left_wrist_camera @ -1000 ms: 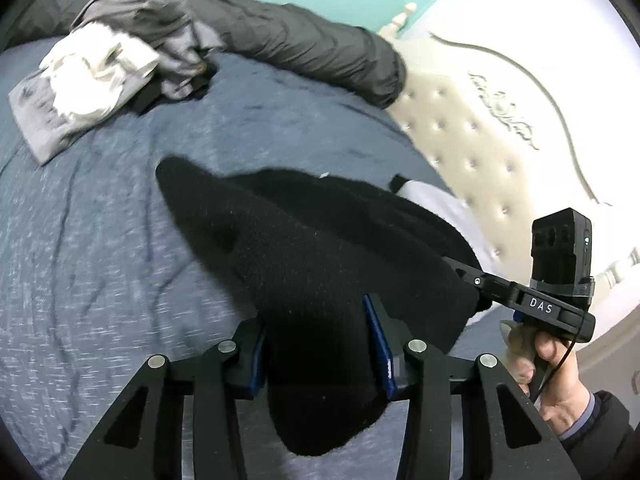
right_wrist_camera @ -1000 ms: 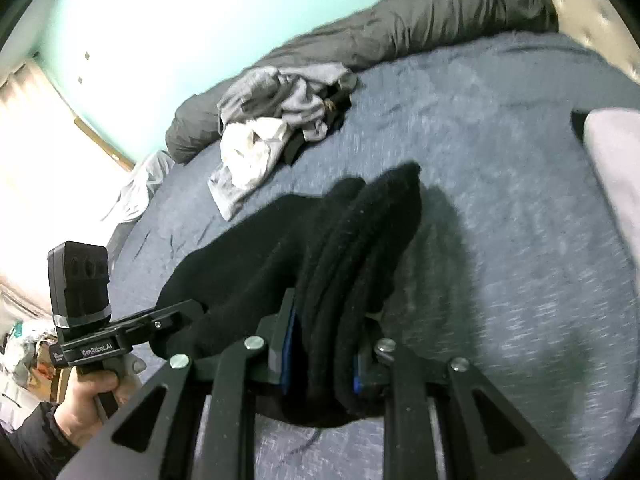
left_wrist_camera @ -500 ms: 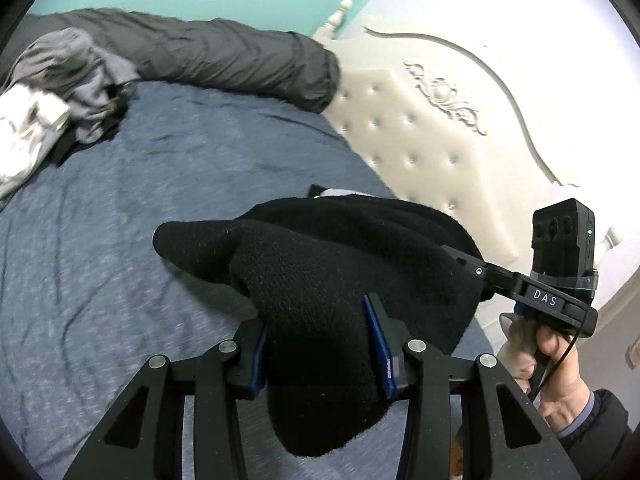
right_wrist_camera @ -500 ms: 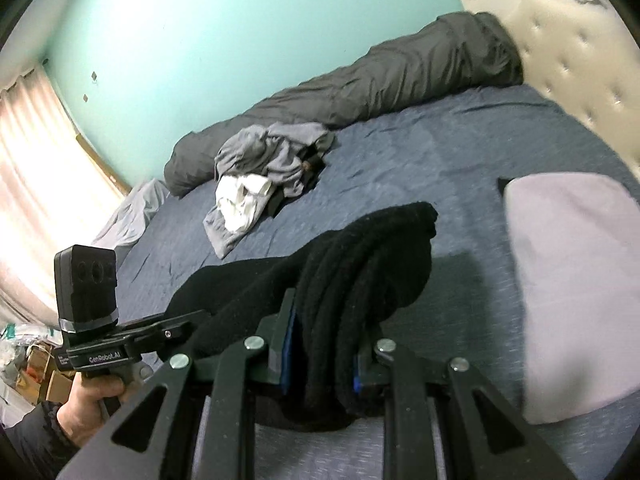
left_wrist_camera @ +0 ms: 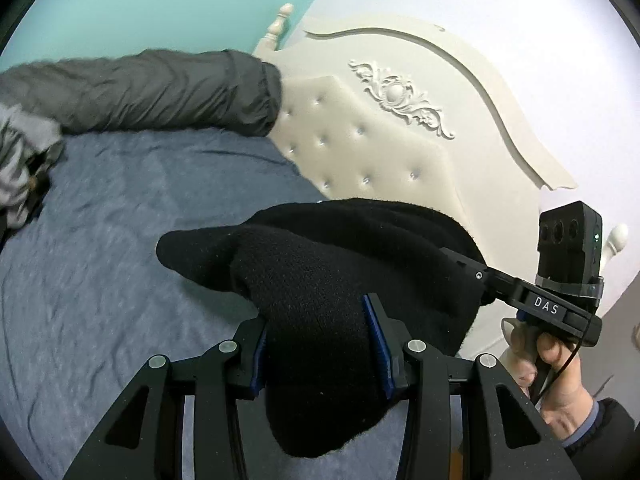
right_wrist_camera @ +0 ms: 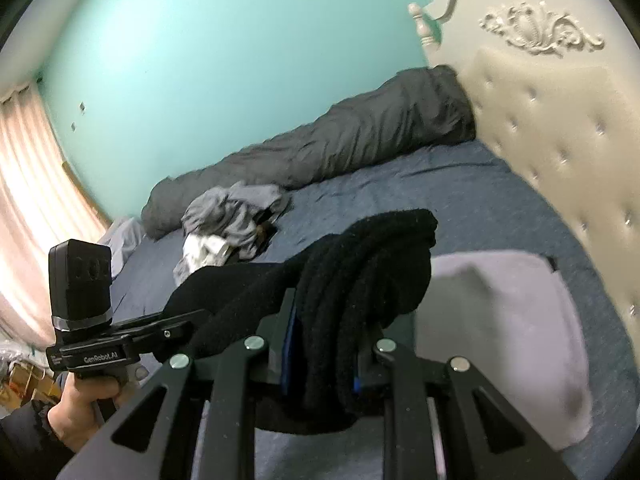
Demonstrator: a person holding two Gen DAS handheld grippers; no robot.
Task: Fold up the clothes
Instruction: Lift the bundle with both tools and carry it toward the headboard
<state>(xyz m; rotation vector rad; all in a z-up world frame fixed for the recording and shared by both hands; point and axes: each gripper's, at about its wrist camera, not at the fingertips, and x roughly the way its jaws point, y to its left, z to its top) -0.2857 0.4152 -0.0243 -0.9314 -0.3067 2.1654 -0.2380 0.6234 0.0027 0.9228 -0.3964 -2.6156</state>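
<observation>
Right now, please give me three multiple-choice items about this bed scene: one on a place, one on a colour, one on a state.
1. Where does the pile of loose clothes lie?
A. On the floor
B. On the bed, beside the rolled grey duvet
C. On the headboard

2. What colour is the garment held by both tools?
A. Black
B. White
C. Red

3. What is the state of the left tool?
A. Open and empty
B. Shut on the garment
C. Out of view

Answers: 1 B, the pile rests on the blue sheet by the duvet; 2 A, the knit is black; 3 B, its blue pads press the fabric.

Garment (left_wrist_camera: pixel 320 304) between both tongs above bed (left_wrist_camera: pixel 120 240), clothes pile (right_wrist_camera: pixel 232 220) beyond.
</observation>
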